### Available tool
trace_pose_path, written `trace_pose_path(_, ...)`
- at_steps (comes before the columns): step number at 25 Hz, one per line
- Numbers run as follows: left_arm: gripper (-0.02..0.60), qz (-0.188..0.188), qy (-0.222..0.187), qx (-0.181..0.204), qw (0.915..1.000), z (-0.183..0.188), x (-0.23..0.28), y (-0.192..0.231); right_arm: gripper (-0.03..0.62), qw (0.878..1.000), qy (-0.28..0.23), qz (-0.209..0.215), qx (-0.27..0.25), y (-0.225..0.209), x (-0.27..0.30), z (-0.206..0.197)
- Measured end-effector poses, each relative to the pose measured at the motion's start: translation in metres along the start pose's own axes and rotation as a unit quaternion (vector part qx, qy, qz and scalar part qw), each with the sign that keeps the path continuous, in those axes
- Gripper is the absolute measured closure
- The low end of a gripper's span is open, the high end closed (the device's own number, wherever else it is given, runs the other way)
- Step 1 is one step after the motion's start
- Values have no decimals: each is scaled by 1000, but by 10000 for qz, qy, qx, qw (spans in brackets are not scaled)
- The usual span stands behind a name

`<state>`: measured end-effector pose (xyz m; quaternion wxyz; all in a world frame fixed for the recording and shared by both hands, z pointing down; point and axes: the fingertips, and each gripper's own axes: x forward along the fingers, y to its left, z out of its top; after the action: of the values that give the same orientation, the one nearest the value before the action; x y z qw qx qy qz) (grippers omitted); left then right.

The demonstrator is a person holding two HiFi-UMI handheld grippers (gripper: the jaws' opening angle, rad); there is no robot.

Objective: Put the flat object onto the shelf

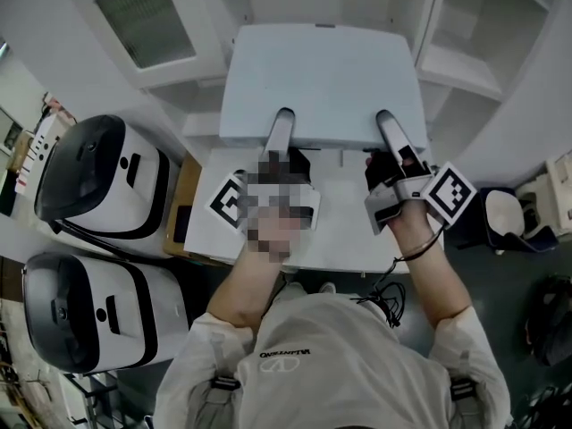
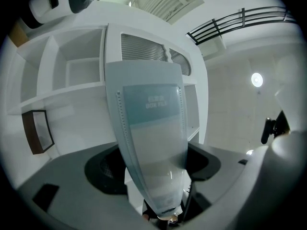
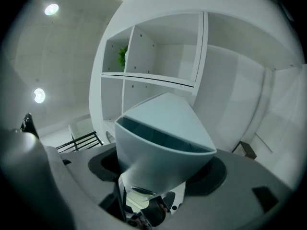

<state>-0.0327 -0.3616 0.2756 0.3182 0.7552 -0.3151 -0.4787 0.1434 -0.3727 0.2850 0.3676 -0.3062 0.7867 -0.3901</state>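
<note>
Box file point(image 1: 317, 83) flat, long axis crosswise

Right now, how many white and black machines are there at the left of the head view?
2. The upper machine is near the picture's left edge; the lower machine is right below it, nearer the person. More may be hidden out of frame.

I look down into a white room. A tall white shelf point(image 1: 465, 52) with open compartments stands ahead, and a door with a ribbed pane point(image 1: 143, 16) hangs open at its left. Below it a white table point(image 1: 344, 239) sits on a dark grey floor point(image 1: 509, 302). At the left one rounded white-and-black machine point(image 1: 98, 181) stands beside another point(image 1: 98, 311). A green plant point(image 3: 122, 56) sits in an upper compartment. A round ceiling light point(image 3: 52, 8) glows, and a black railing point(image 2: 240, 19) runs high up
</note>
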Motion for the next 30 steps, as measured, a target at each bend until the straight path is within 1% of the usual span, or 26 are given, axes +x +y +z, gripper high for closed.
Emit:
trace_pose_path(5,239,37,-3,-136,9999,6,22,14,237,9999,-77,-113,39,-8,20,11)
trace_pose_path(9,239,69,50,-221,9997,17,45,29,236,9998,-95,-184,-38,-16,47,21)
trace_pose_path(13,239,55,51,-298,9995,20,49,32,235,9997,-80,-219,-109,-16,53,23)
trace_pose_path(24,239,152,117,-460,9988,21,59,50,235,9991,-114,-408,-32,-30,64,24)
trace_pose_path(30,239,204,152,-353,9991,23,62,52,235,9989,-171,-432,67,-32,64,24)
